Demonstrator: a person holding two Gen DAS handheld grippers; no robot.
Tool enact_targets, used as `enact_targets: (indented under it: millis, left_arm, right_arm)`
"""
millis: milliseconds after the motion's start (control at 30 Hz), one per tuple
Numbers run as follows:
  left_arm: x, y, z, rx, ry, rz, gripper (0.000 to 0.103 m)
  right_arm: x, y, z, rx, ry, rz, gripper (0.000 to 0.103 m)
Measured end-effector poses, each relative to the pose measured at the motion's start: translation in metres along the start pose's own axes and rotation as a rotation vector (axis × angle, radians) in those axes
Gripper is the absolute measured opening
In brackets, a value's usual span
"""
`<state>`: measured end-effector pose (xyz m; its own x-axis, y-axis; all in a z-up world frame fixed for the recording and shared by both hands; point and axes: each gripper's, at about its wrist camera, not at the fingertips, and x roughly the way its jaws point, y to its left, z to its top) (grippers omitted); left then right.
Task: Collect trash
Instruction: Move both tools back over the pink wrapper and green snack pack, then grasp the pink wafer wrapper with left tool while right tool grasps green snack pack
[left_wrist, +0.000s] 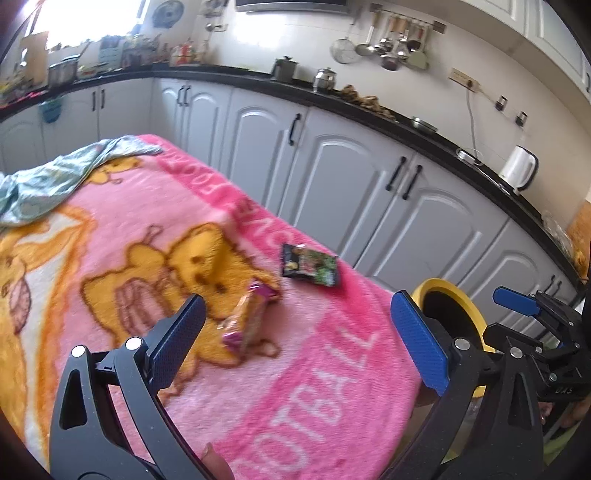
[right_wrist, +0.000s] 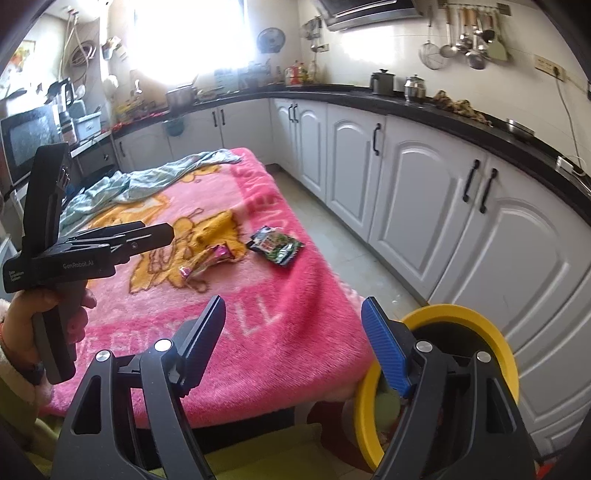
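Note:
A pink and orange snack wrapper (left_wrist: 248, 316) lies on the pink blanket (left_wrist: 314, 387), just ahead of my left gripper (left_wrist: 295, 332), which is open and empty above the blanket. A dark green and black packet (left_wrist: 309, 265) lies farther on, near the blanket's right edge. Both show in the right wrist view: the wrapper (right_wrist: 207, 263) and the packet (right_wrist: 276, 245). My right gripper (right_wrist: 293, 332) is open and empty, over the blanket's near right corner beside the yellow-rimmed bin (right_wrist: 491, 332). The bin also shows in the left wrist view (left_wrist: 454, 295).
A crumpled pale green cloth (left_wrist: 48, 181) lies at the blanket's far end. White cabinets (right_wrist: 424, 192) under a black countertop run along the right and back. A tiled floor strip (right_wrist: 343, 243) separates the bed from the cabinets. A white kettle (left_wrist: 519, 168) stands on the counter.

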<state>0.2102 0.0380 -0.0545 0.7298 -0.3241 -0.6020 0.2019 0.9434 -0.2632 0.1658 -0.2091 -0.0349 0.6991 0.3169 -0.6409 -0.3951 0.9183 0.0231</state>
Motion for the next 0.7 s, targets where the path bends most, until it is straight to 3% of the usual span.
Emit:
enact_targets:
  millis: [400, 700]
  left_arm:
    - [0.021, 0.043, -0.012, -0.065, 0.051, 0.042, 0.092]
    - [0.047, 0.048, -0.014, -0.045, 0.11, 0.021, 0.092]
  right_arm:
    - [0.074, 0.021, 0.027, -0.096, 0.068, 0.026, 0.073]
    - [0.141, 0.017, 0.048, -0.181, 0.137, 0.004, 0.073]
